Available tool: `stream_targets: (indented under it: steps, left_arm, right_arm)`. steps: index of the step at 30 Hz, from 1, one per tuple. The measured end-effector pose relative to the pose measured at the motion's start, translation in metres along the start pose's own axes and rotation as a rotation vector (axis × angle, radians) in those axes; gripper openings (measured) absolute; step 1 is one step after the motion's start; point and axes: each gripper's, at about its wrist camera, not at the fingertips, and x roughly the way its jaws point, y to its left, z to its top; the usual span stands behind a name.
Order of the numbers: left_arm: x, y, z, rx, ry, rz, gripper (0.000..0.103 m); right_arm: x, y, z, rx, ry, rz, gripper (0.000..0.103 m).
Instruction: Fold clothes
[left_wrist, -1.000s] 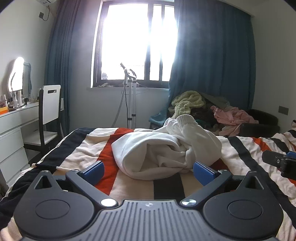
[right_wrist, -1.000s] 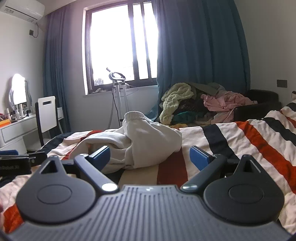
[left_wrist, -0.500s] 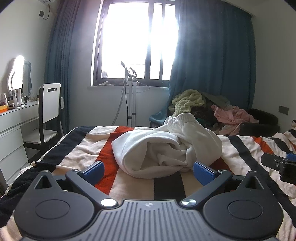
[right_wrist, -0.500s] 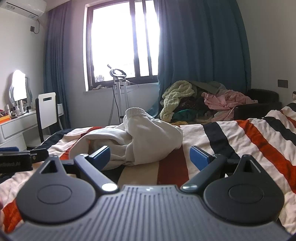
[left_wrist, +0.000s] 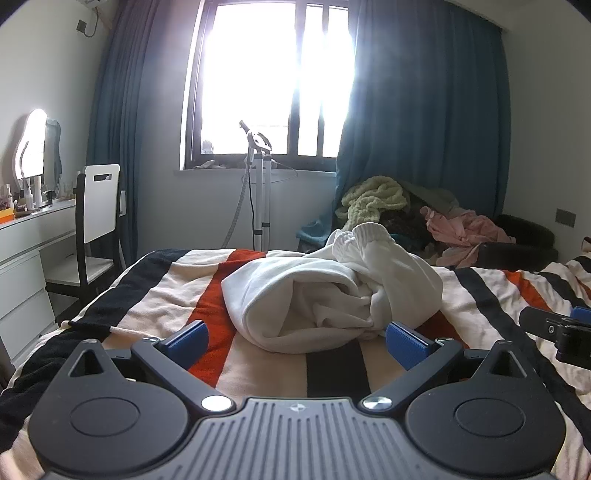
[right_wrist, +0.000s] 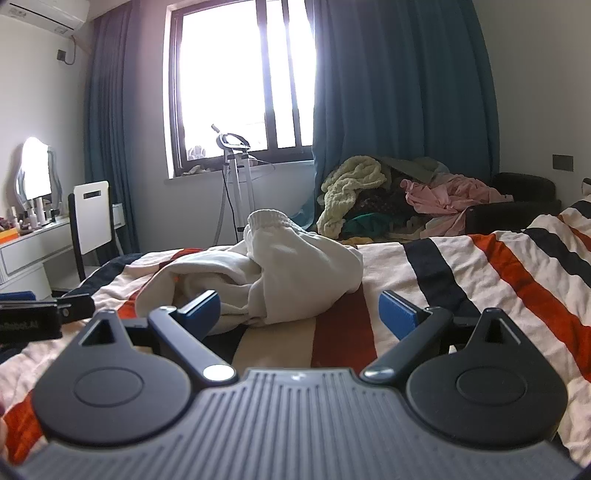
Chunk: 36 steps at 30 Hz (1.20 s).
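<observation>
A crumpled white sweatshirt (left_wrist: 332, 295) lies bunched in a heap on the striped bed (left_wrist: 155, 291), one ribbed cuff sticking up. It also shows in the right wrist view (right_wrist: 280, 273). My left gripper (left_wrist: 297, 341) is open and empty, just short of the heap's near edge. My right gripper (right_wrist: 299, 312) is open and empty, close to the heap's right side. The right gripper's tip shows at the right edge of the left wrist view (left_wrist: 557, 328). The left gripper's tip shows at the left edge of the right wrist view (right_wrist: 40, 314).
The bed (right_wrist: 480, 266) has a cream, black and orange striped blanket. A pile of other clothes (left_wrist: 417, 218) sits on a dark sofa behind the bed. A white chair (left_wrist: 96, 221) and desk (left_wrist: 29, 236) stand at the left. A standing steamer (left_wrist: 258, 192) is below the window.
Both grippers have crept slightly closer to the white heap and the views have risen a little. The jaws stay open and the garment has not moved.
</observation>
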Motion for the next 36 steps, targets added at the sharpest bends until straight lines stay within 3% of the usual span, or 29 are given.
stream_targets:
  steps: [24, 36]
  left_arm:
    - [0.007, 0.002, -0.004, 0.014, 0.012, 0.021, 0.103]
    - [0.027, -0.006, 0.008, 0.054, -0.005, 0.052, 0.103]
  right_arm:
    - [0.0, 0.001, 0.001, -0.005, 0.006, -0.002, 0.094]
    - [0.012, -0.012, 0.027, 0.06, 0.001, 0.078, 0.094]
